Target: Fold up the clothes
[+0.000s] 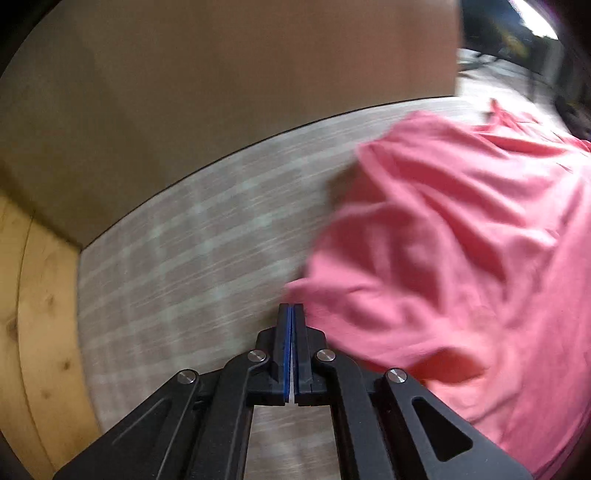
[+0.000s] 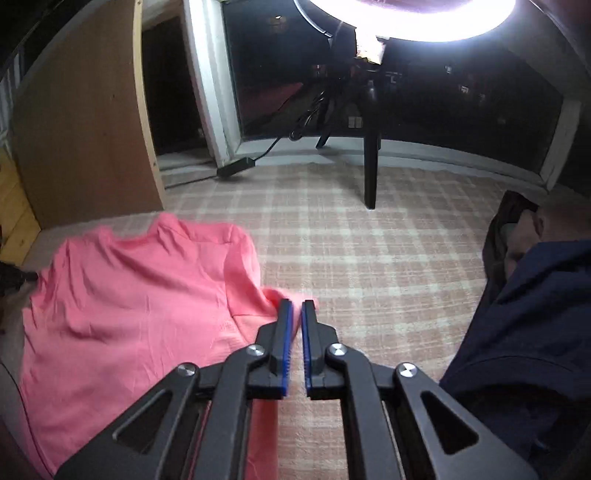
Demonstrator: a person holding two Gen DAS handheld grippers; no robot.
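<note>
A pink shirt [image 1: 454,251] lies rumpled on the checked cloth surface [image 1: 207,251], blurred in the left wrist view. My left gripper [image 1: 291,308] is shut, with its tips at the shirt's left edge; whether it pinches any fabric I cannot tell. In the right wrist view the pink shirt [image 2: 133,302] spreads to the left. My right gripper [image 2: 297,306] is shut on a corner of the shirt, with pink fabric showing between and beyond the blue pads [image 2: 286,339].
A brown board [image 1: 221,92] and a pale wooden panel [image 1: 40,314] stand at the left. A dark blue garment [image 2: 524,332] lies at the right. A black stand leg [image 2: 370,166], cables and a ring light [image 2: 406,18] are ahead by the window.
</note>
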